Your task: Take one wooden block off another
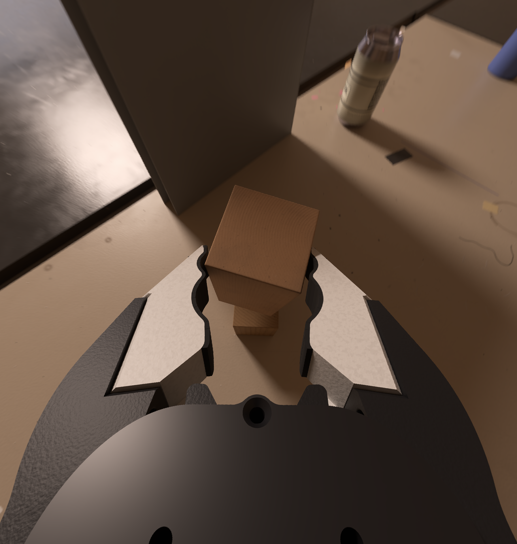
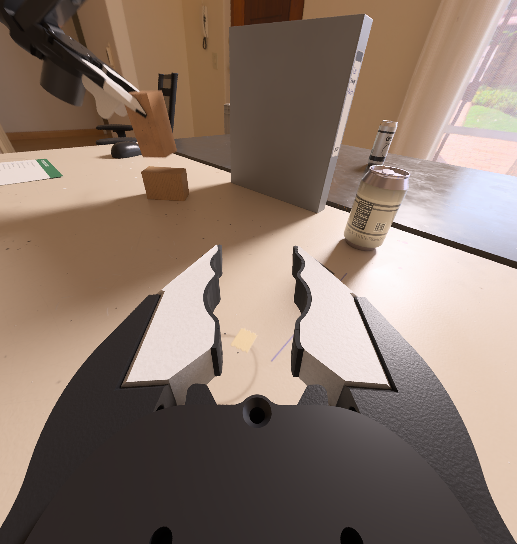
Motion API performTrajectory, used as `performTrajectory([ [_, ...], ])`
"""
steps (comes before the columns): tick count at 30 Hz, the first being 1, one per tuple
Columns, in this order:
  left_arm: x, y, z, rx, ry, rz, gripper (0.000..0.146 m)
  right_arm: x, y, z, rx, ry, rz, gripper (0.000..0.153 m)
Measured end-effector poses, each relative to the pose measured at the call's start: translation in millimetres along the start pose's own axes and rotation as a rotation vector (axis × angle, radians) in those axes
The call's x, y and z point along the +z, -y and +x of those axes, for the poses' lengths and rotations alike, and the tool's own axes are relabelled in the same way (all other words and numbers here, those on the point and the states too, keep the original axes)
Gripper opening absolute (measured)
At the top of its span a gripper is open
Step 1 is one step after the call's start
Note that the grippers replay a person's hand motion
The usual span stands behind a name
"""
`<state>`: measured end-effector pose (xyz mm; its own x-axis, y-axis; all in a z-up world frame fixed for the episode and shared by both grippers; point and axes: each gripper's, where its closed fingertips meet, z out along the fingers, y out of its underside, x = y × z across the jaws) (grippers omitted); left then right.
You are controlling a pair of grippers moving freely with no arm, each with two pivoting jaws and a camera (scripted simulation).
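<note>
My right tongs (image 2: 257,262) sit nearest, low over the desk (image 2: 74,265), fingers parted with nothing between them, only a scrap of tape (image 2: 244,339) on the surface below. Beyond them to the right stands a cream can (image 2: 375,206), and behind it a grey binder (image 2: 283,112) upright. My left tongs (image 1: 257,262) are clamped on the upper block (image 1: 261,247), tips pressing its two sides. In the right wrist view that block (image 2: 151,123) hangs tilted, clear of the lower block (image 2: 165,183), which rests flat on the desk just beneath. A white sheet (image 2: 18,172) lies further left.
</note>
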<state>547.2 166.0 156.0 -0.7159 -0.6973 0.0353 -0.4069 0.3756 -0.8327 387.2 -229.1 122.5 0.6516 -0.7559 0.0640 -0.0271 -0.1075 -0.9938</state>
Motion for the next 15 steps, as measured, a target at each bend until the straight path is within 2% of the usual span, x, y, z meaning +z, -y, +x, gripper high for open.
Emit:
performTrajectory([
  [8,-84,75,1,0.068,0.183,0.279,0.066,2,-4,0,-0.012,-0.011,-0.019,0.047],
  [12,-121,115,42,0.201,0.186,0.367,0.066,5,-2,-7,-0.017,0.005,-0.027,0.048],
  [15,-138,140,89,0.296,0.136,0.424,0.066,9,14,-17,-0.033,0.031,-0.001,0.049],
])
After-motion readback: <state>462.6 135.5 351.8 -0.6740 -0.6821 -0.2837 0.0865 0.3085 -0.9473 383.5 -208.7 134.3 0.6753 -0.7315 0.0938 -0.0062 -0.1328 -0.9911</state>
